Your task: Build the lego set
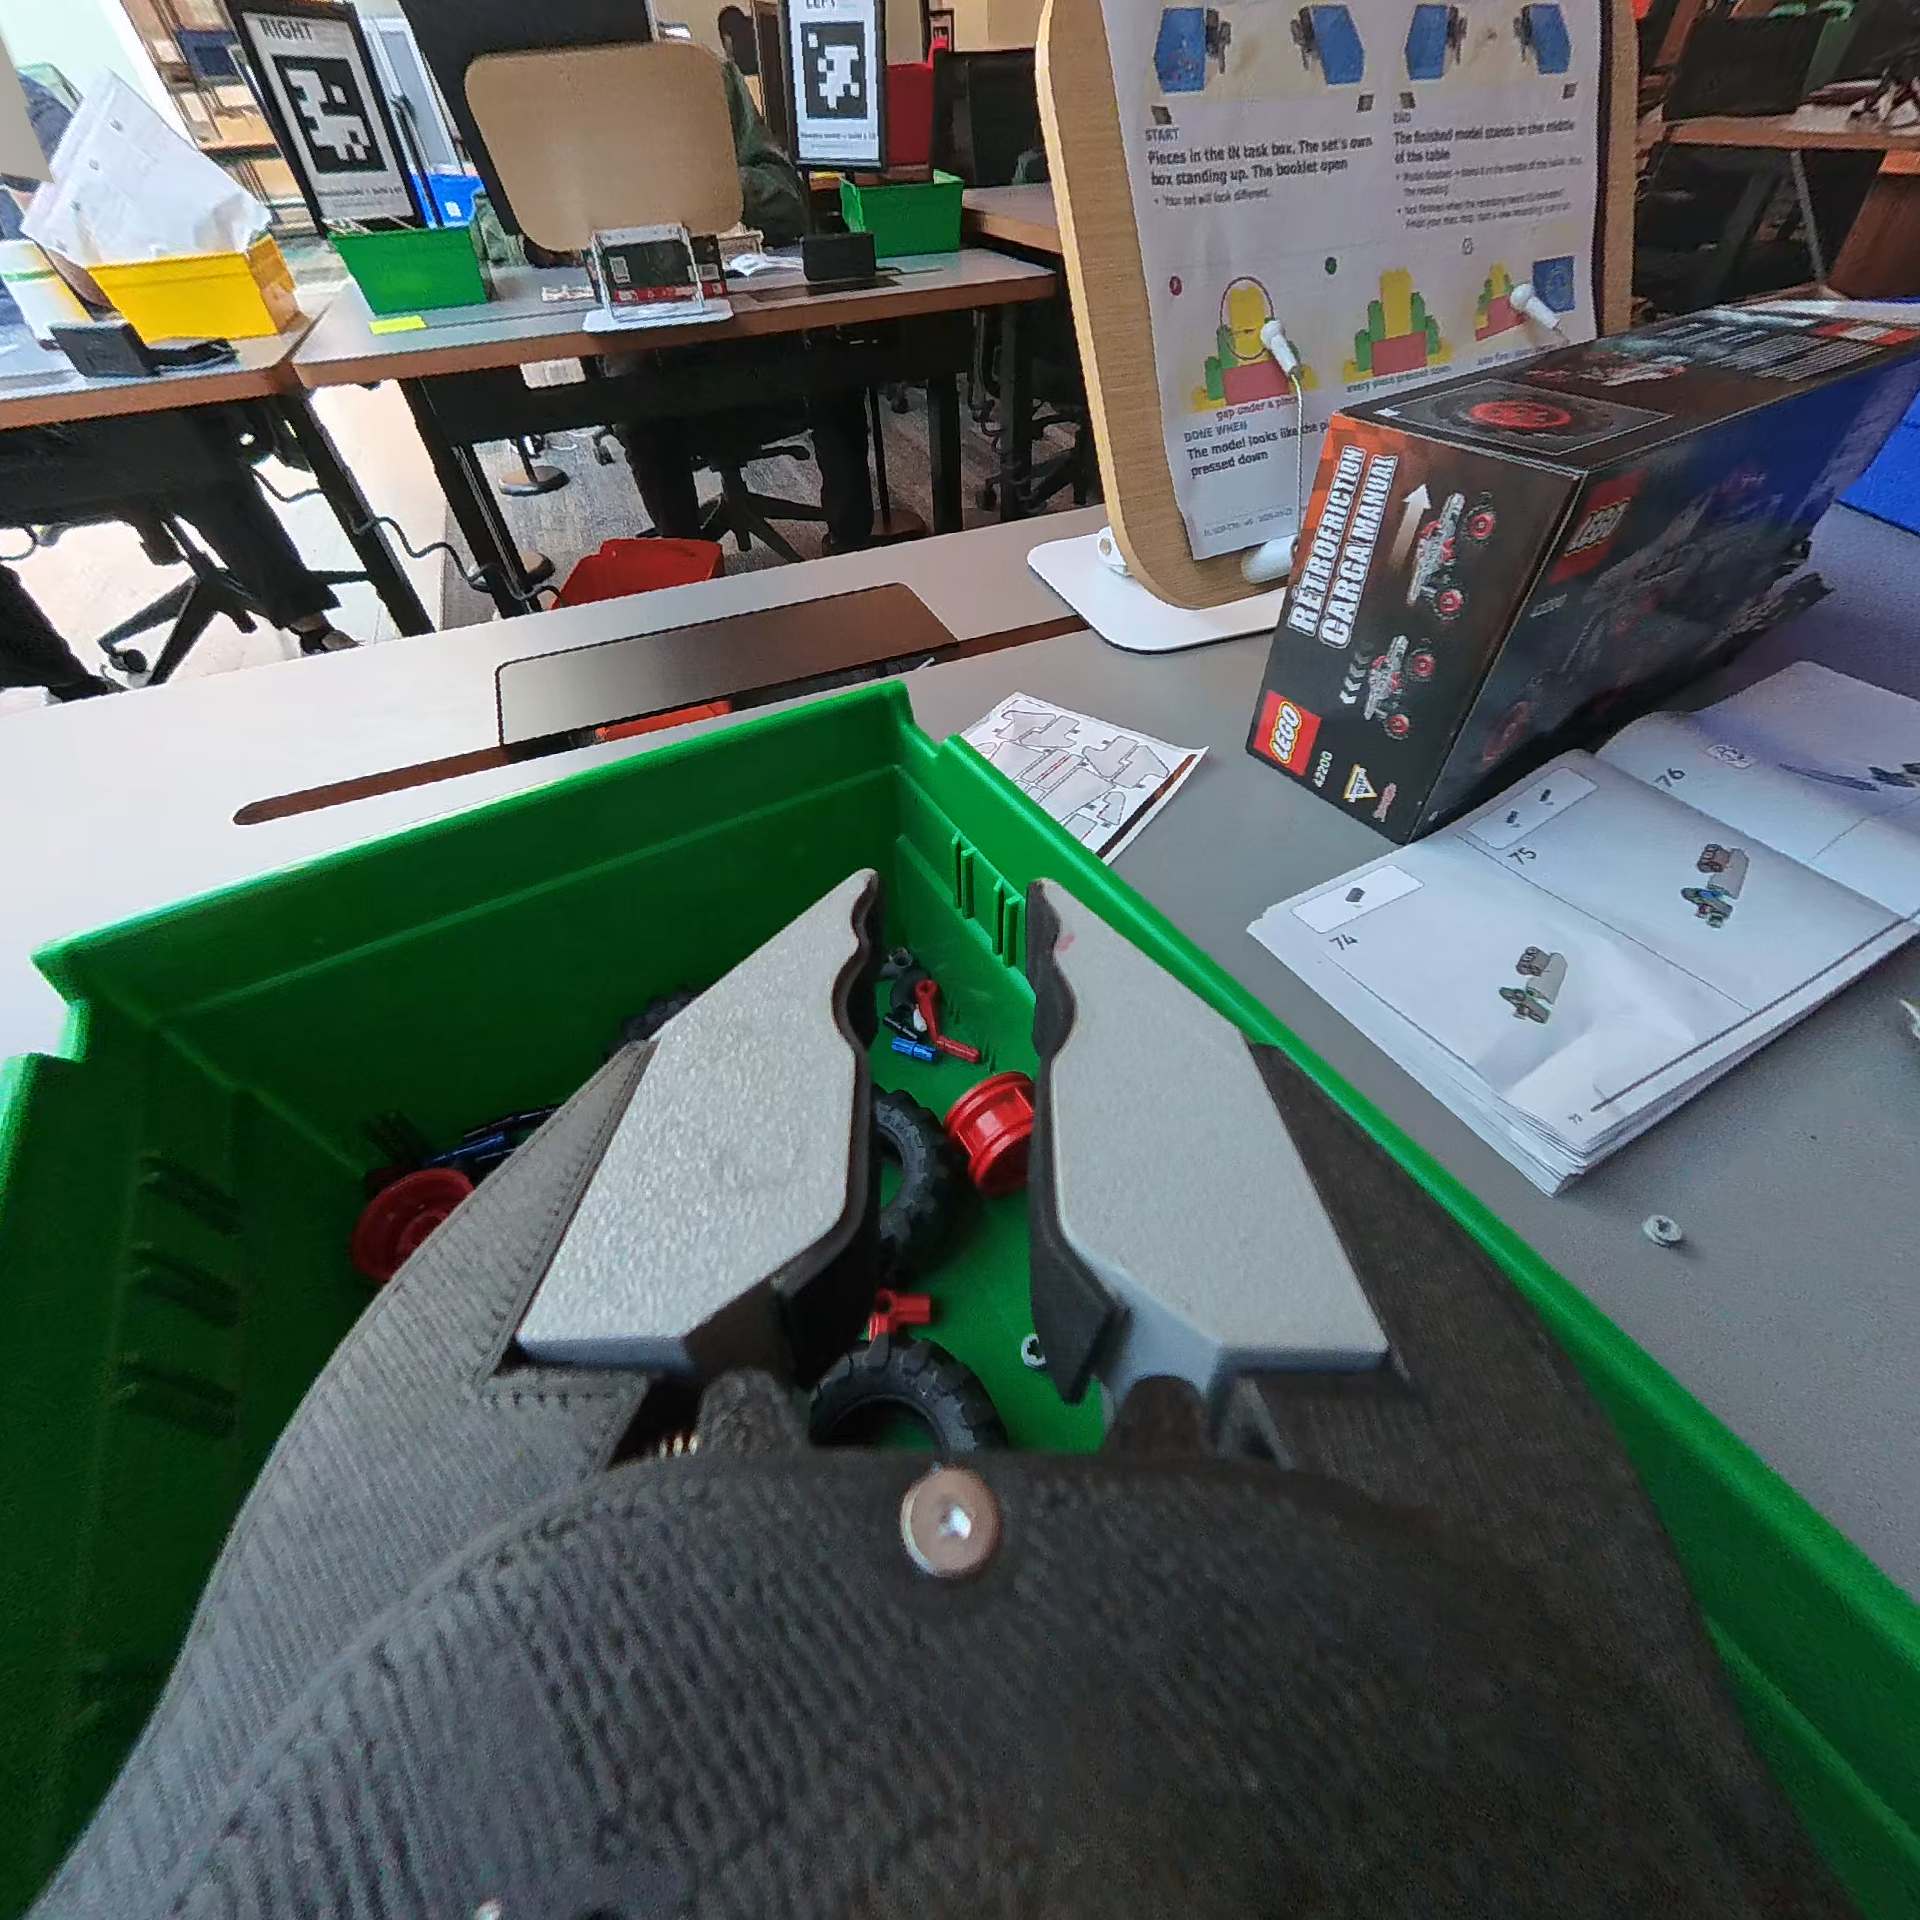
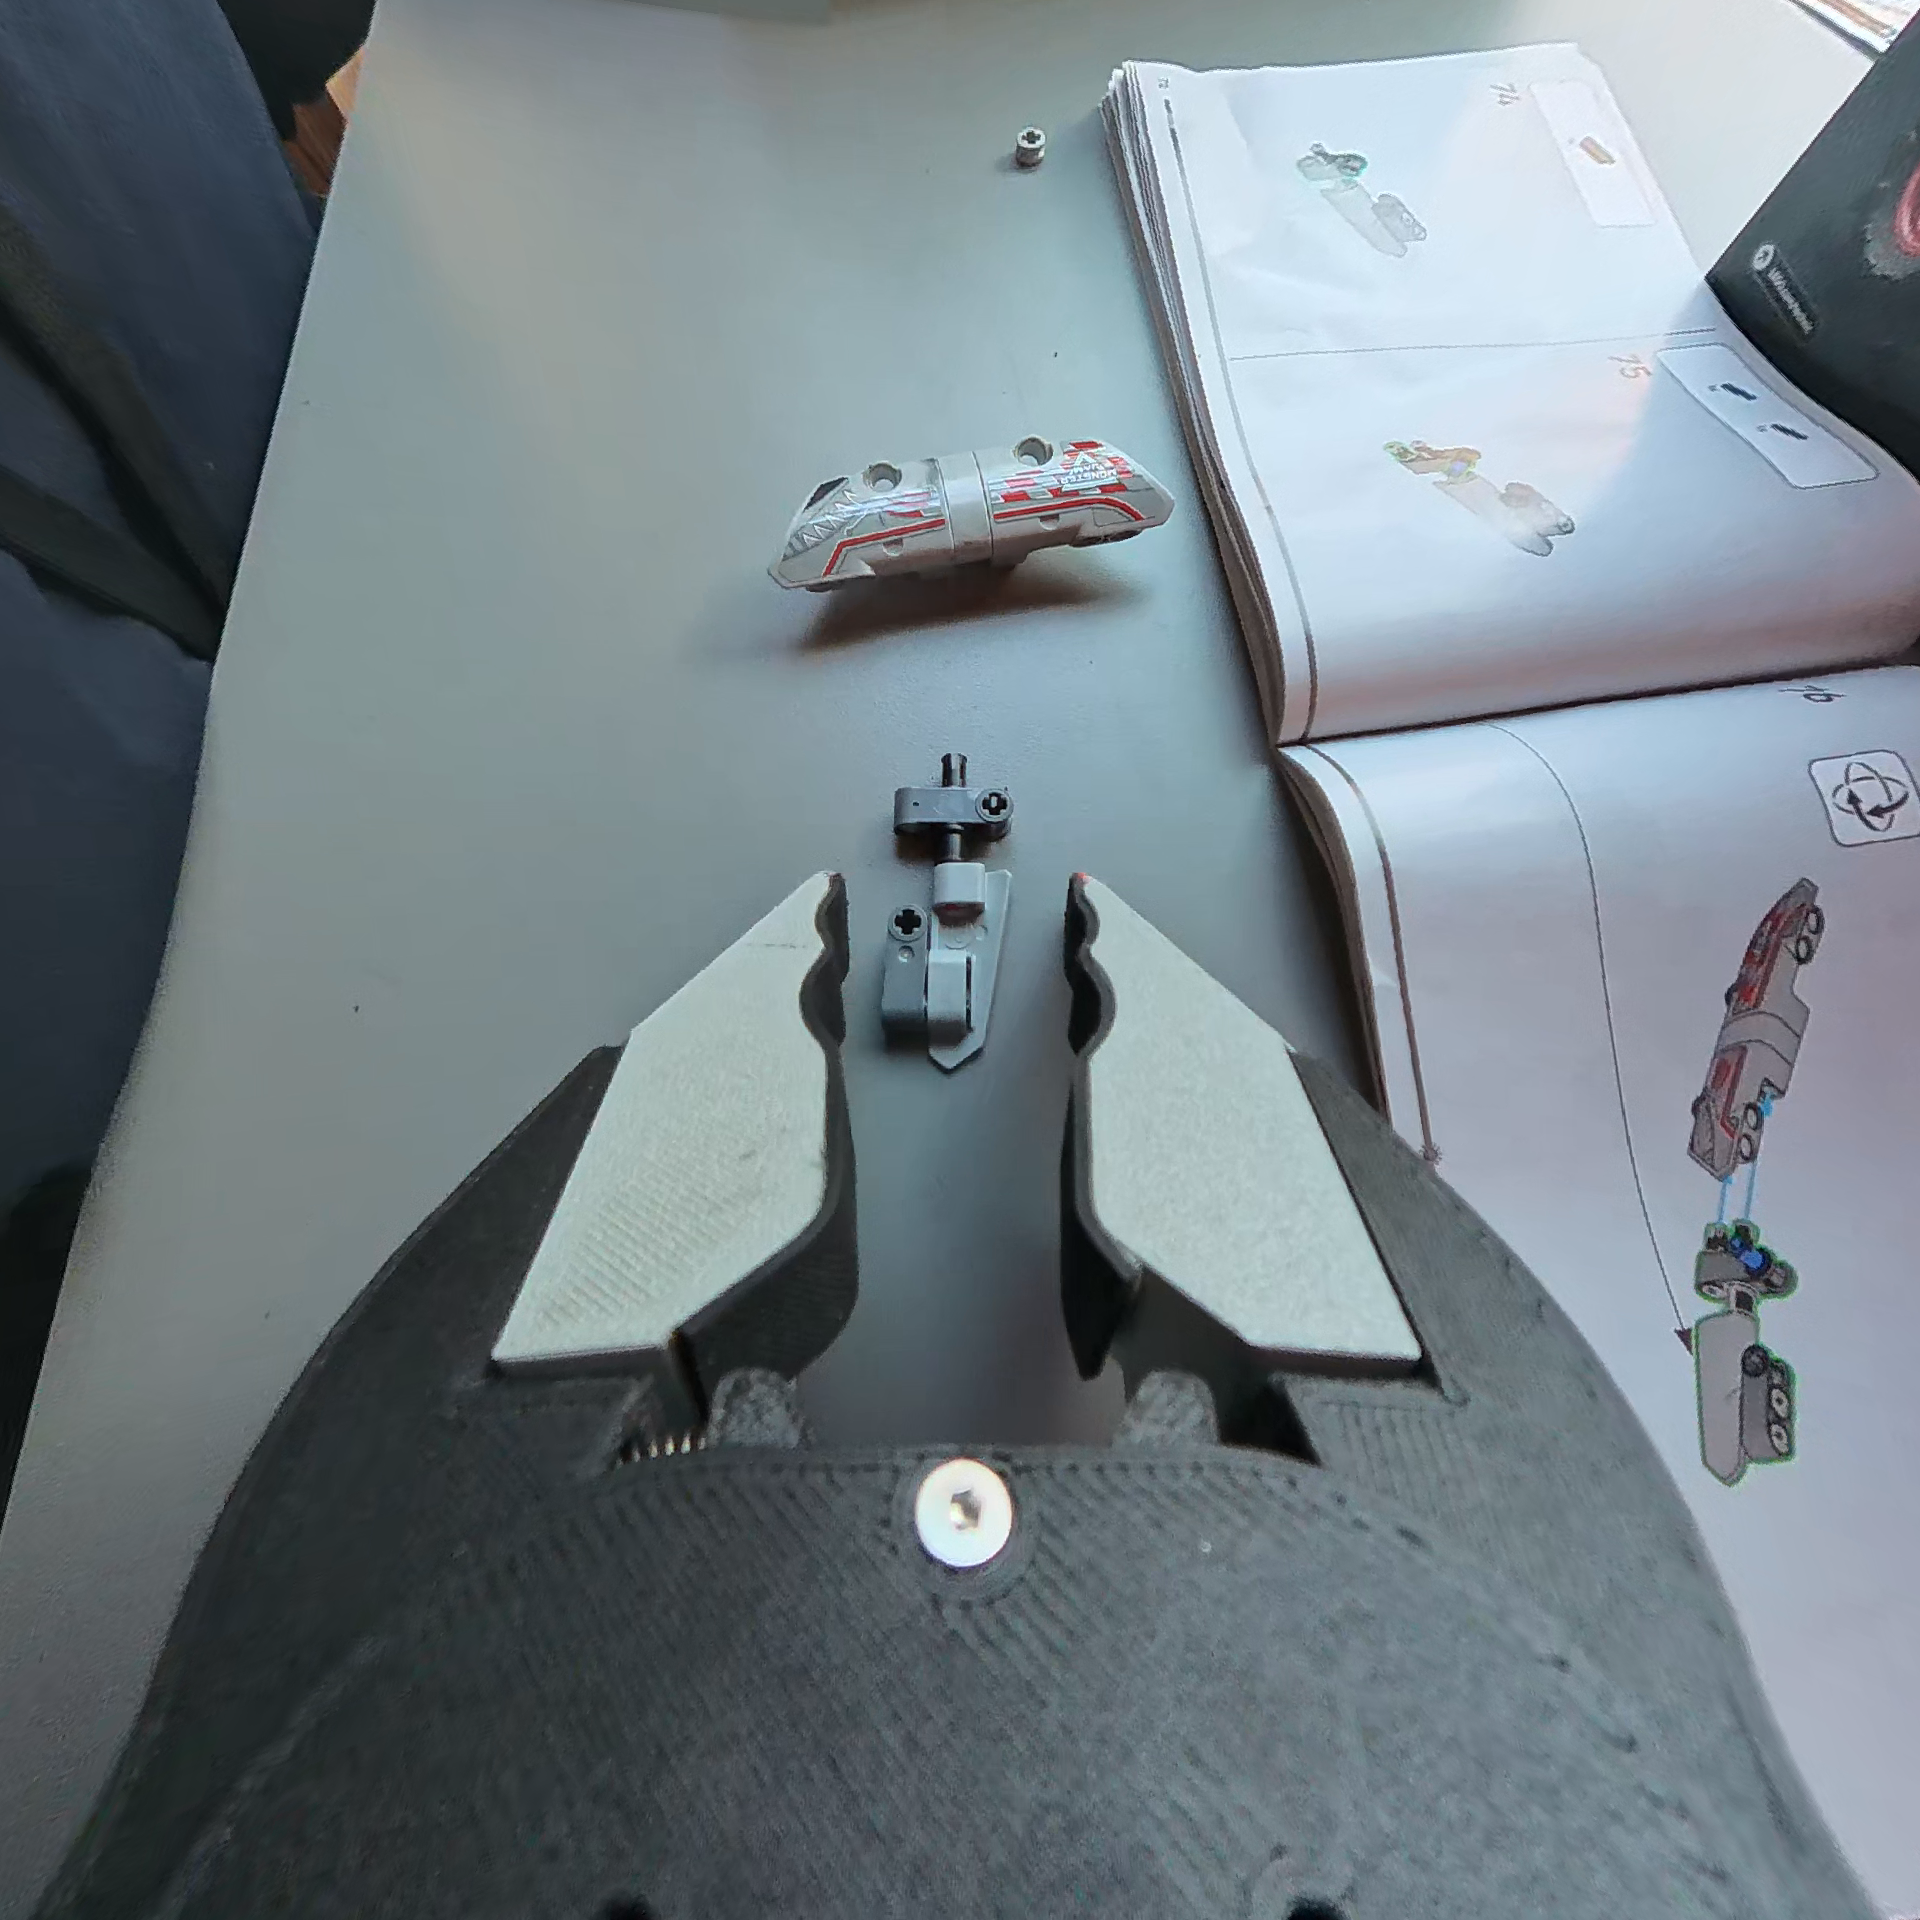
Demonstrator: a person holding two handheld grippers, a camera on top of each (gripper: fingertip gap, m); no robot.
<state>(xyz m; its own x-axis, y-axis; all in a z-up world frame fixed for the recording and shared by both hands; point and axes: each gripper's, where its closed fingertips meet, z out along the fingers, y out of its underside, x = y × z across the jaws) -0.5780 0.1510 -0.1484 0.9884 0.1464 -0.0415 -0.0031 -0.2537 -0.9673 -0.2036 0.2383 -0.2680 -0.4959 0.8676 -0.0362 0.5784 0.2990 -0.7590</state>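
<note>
My left gripper is open and empty, hovering over the green parts bin. In the bin lie a red wheel hub, black tyres, another red hub and small red, blue and black pins. My right gripper is open and empty just above the grey table, its fingertips either side of a small grey and black sub-assembly. Beyond it lies a curved grey body panel with red markings. The open instruction booklet lies to the right.
The set's black box stands right of the bin, by the booklet. A small grey bush lies on the table near the booklet's corner. A sticker sheet and a board with an instruction poster are behind the bin. The tips of one gripper are about 40 centimetres away from the tips of the other. The red wheel hub is about 9 centimetres from my left fingertips.
</note>
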